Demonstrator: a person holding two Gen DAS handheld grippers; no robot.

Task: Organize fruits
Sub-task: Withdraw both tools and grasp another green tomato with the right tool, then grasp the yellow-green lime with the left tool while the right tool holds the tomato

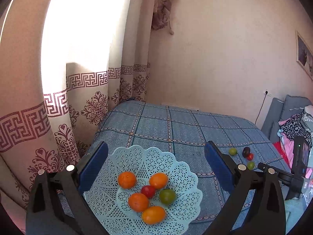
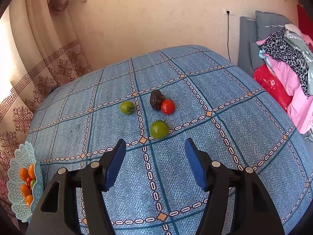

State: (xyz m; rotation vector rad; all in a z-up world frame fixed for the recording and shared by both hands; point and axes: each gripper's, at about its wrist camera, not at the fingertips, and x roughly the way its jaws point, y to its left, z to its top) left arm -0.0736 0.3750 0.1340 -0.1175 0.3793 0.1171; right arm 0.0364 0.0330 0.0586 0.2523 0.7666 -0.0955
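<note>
Blue checked tablecloth [image 2: 195, 137], 4 loose fruits, lattice basket [image 1: 176, 166].

L cam close over basket [image 1: 182, 168], R cam angled at cloth [image 2: 195, 101]; both w/ basket, loose fruit.

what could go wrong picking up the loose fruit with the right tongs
1. The near green tomato is round and lies on soft cloth; the open right tongs may nudge it so it rolls away.
2. The red tomato touches the dark fruit, so grabbing one could knock the other.
3. The basket already holds six fruits, so a dropped one could bounce out.
</note>
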